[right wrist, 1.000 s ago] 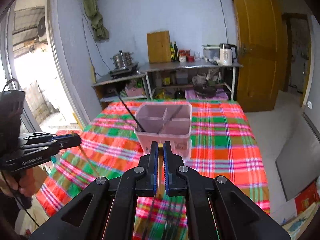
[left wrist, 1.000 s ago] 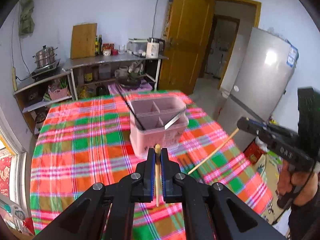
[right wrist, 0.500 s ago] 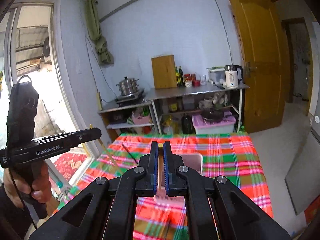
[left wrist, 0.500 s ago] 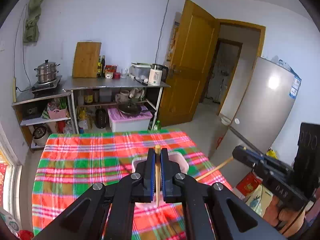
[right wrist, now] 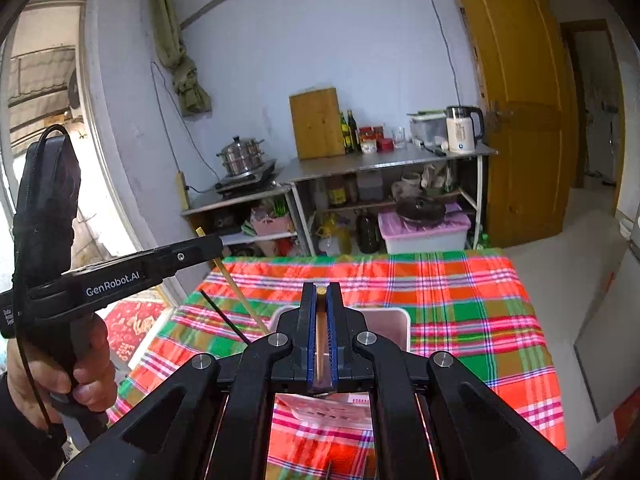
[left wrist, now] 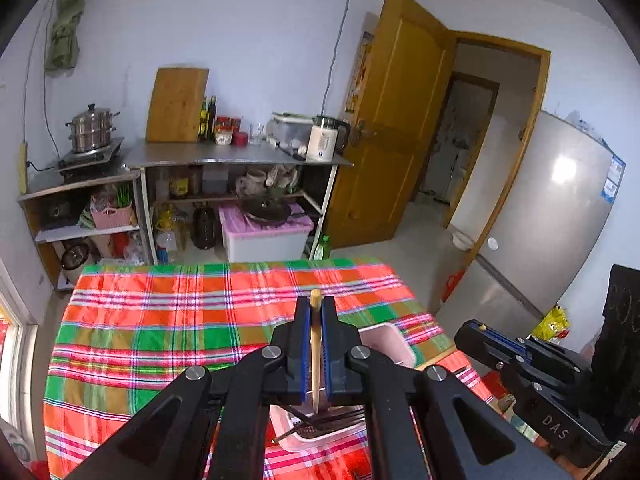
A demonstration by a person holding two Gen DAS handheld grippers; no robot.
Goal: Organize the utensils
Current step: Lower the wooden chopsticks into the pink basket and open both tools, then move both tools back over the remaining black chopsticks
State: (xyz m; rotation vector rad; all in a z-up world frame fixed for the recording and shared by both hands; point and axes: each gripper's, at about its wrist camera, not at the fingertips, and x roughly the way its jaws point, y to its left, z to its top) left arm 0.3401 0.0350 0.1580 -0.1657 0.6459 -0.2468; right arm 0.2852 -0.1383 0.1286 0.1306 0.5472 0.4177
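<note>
Room: kitchen w/ pale blue walls, yellow-brown wooden door [left wrist: 394, 128] standing ajar, grey fridge [left wrist: 560, 208] at right of the left wrist view.
Back wall: steel shelf rack [right wrist: 384, 164] carrying a white electric kettle [right wrist: 460, 128], an upright wooden cutting board [right wrist: 316, 122], bottles and jars; stacked steel steamer pot [right wrist: 242, 156] on a stove beside it.
Worktop: covered by a red, green and pink plaid cloth [left wrist: 160, 320].
Holder: pink plastic utensil caddy [left wrist: 390, 340] w/ compartments, sits on the cloth directly below both tools; mostly hidden by the tool bodies. Dark utensil handles lie inside its near part [left wrist: 332, 426]; which compartment, can't tell.
Left tool [left wrist: 315, 312]: clenched on a light wooden chopstick [left wrist: 315, 344], pinched between the blue pads, blunt end poking just past the fingertips, shaft running back down toward the caddy. In the right wrist view this stick slants from the tool tip down to the caddy rim.
Right tool [right wrist: 320, 300]: clenched on a second wooden chopstick [right wrist: 320, 336], held the same way, upper end level w/ the fingertips, above the caddy.
Loose item: thin black stick [right wrist: 224, 316] leaning out of the caddy's left side.
Hand: person's left hand [right wrist: 56, 376] wraps the left tool's grip.
</note>
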